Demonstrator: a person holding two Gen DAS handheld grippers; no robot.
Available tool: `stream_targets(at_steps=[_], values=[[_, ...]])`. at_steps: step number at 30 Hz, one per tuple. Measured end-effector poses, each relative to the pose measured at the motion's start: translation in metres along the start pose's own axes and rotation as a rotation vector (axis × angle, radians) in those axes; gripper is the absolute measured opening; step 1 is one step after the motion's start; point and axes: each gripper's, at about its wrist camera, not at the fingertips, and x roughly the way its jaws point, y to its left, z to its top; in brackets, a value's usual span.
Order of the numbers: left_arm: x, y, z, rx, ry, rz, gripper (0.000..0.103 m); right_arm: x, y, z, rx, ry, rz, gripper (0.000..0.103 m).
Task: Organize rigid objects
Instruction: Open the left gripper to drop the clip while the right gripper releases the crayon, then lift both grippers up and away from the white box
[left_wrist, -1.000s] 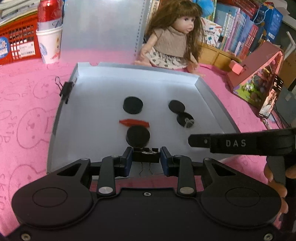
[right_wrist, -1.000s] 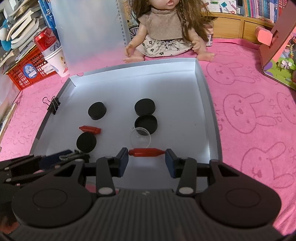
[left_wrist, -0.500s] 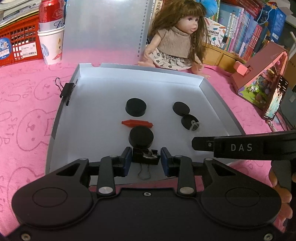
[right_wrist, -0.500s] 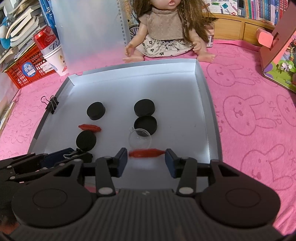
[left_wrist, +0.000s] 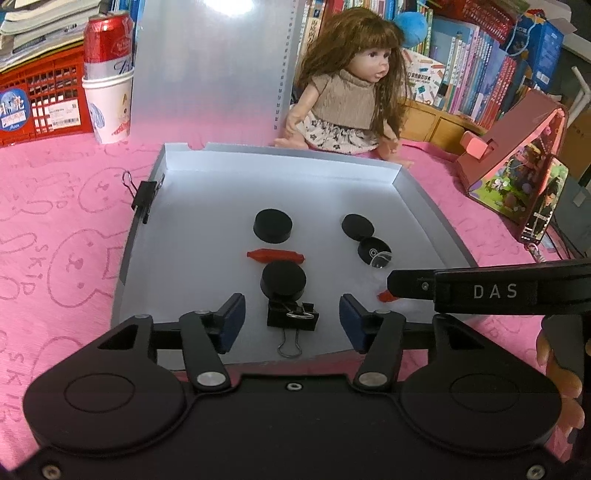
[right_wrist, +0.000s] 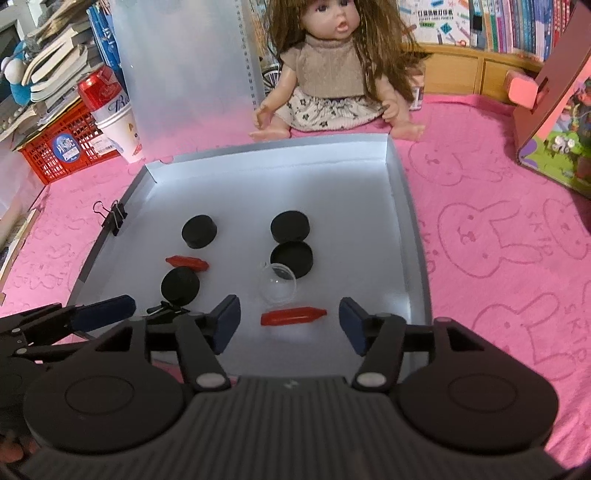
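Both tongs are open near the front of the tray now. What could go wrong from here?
1. The left tongs stand wide around the binder clip, close to a black cap; closing may nudge the cap.
2. The right tongs flank the red piece, beside a clear dome that might get knocked.

doll (right_wrist: 332, 74) behind tray (right_wrist: 406, 206), clip (left_wrist: 292, 315) in tray

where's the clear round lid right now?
In the right wrist view, the clear round lid lies in the grey tray, overlapping the open black cap, just beyond the red piece.
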Motion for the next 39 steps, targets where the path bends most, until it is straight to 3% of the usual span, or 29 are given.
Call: stream_targets(at_steps=[18,20,39], values=[[-0.047,-0.008,-0.018,0.086,-0.1,0.001,0.063,-0.039,0.001,-0.018,-0.058,-0.094,0.025,0.086],[-0.053,-0.009,-0.022,0.097,-0.117,-0.004,0.069,-0.045,0.002,-0.022,-0.07,-0.114,0.031,0.087],[-0.102,-0.019,-0.058,0.182,-0.246,-0.035,0.078,-0.093,0.01,-0.062,-0.213,-0.313,0.062,0.099]])
